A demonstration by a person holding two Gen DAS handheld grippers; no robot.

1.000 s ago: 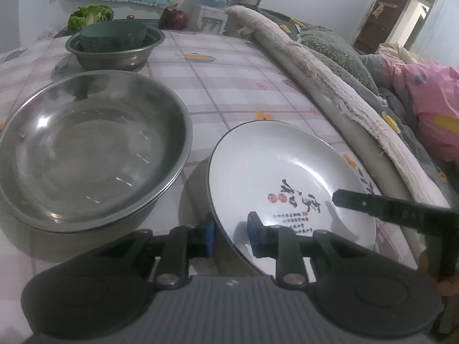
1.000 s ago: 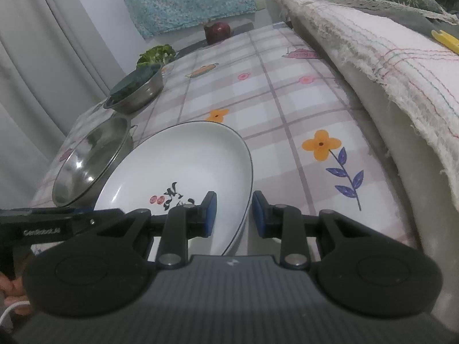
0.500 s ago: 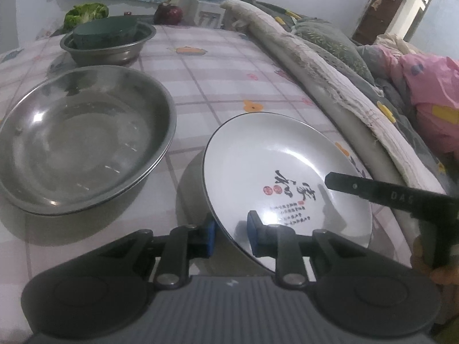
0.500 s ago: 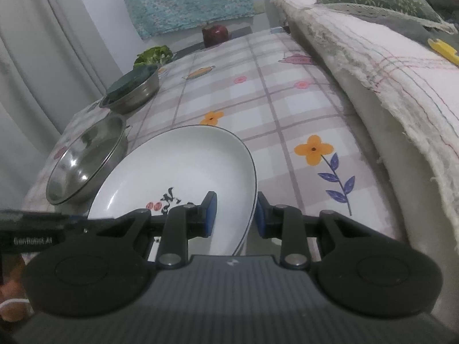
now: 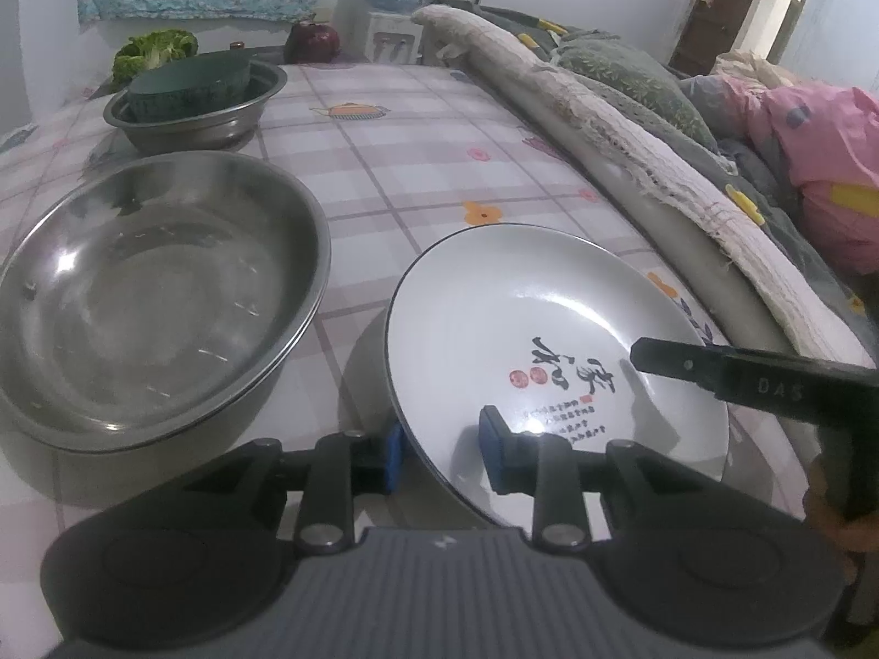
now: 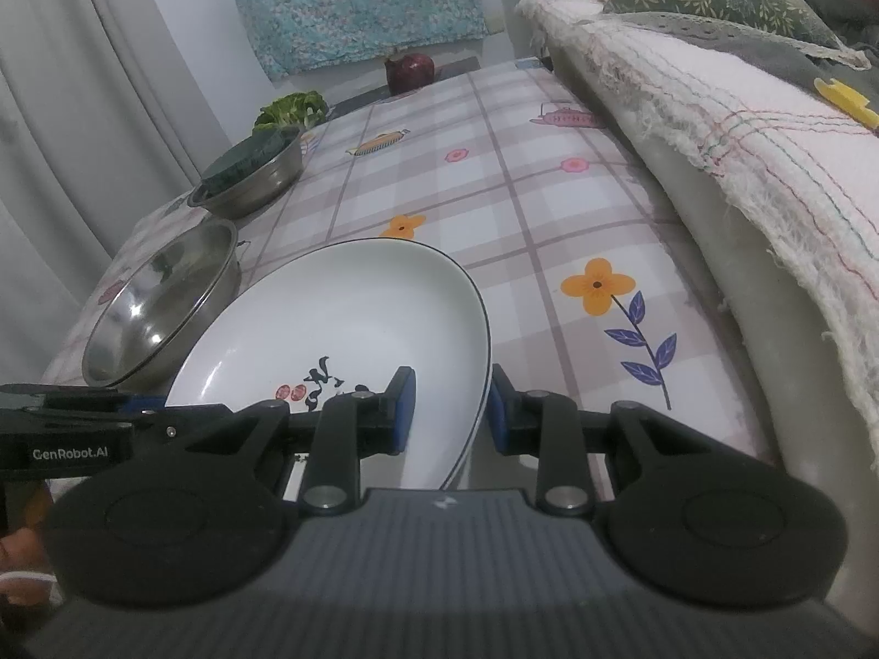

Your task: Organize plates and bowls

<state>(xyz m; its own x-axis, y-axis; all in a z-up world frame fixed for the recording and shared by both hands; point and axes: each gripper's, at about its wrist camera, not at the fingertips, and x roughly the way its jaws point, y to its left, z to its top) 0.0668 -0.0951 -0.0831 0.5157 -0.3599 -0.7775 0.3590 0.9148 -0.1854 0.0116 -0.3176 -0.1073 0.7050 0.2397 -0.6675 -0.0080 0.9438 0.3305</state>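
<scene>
You hold the white plate (image 5: 527,324) from both sides. Your left gripper (image 5: 442,453) has its jaws around the plate's near left rim, one blue pad under the edge and one on the inner face, closed down to a narrow gap with the rim between them. Your right gripper (image 6: 450,409) has the opposite rim the same way, jaws nearly together on the edge, seen in the right wrist view with the plate (image 6: 351,324) tilted up off the bench (image 6: 494,203). Whether each pad actually presses the rim is hard to tell.

The plate shows black calligraphy and red seals on its face. Just to its left sits the large steel bowl (image 5: 148,285), apart from the plate. Farther back stands the small steel bowl (image 5: 198,115) with a dark green bowl (image 5: 189,85) upside down inside it. Behind those lie a green vegetable (image 5: 154,49) and a dark red fruit (image 5: 313,41). A rolled blanket (image 5: 604,126) runs along the bench's right side.
</scene>
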